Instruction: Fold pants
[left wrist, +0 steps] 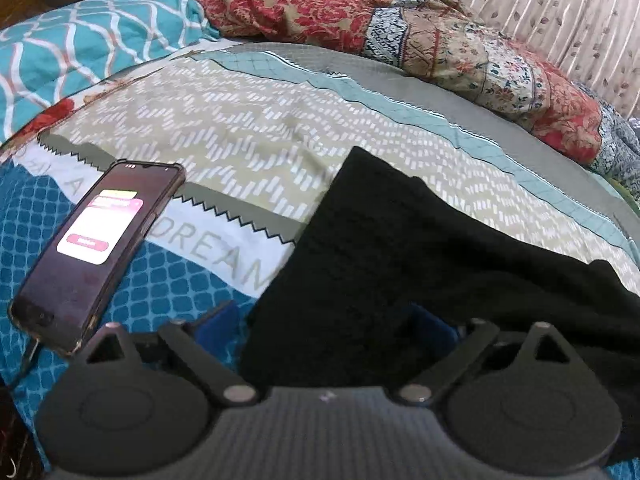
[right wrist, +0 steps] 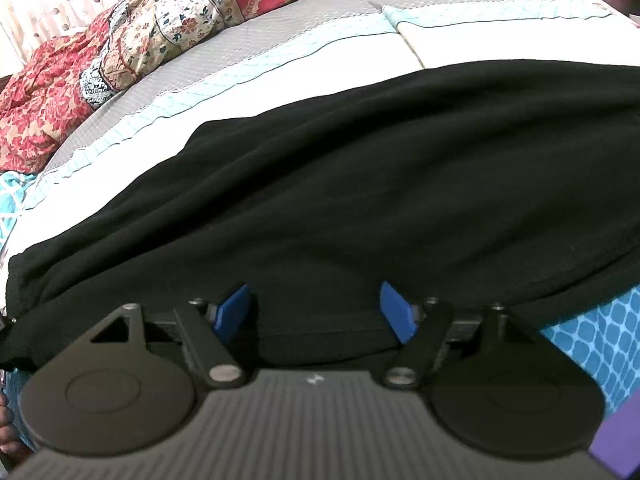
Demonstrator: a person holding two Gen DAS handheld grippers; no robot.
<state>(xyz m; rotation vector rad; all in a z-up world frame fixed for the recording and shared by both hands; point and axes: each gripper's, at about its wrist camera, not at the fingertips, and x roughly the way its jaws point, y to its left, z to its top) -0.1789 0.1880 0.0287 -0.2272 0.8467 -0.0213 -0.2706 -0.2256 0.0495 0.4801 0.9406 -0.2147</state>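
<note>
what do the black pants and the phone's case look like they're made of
The black pants look like a soft matte knit, perhaps fleece or cotton jersey: no sheen, soft rolled folds. The phone has a glossy glass front; its dark case looks like rubbery plastic, though that is uncertain.

patterned bedsheet [left wrist: 240,128], black pants [left wrist: 400,240] spread on it, phone [left wrist: 96,252] beside, floral quilt [left wrist: 440,40] behind

I can read only "DREAM" in grey capital letters, printed on a white band of the bedsheet [left wrist: 224,248]. The phone [left wrist: 96,256] screen beside it shows text, too blurred to read.
</note>
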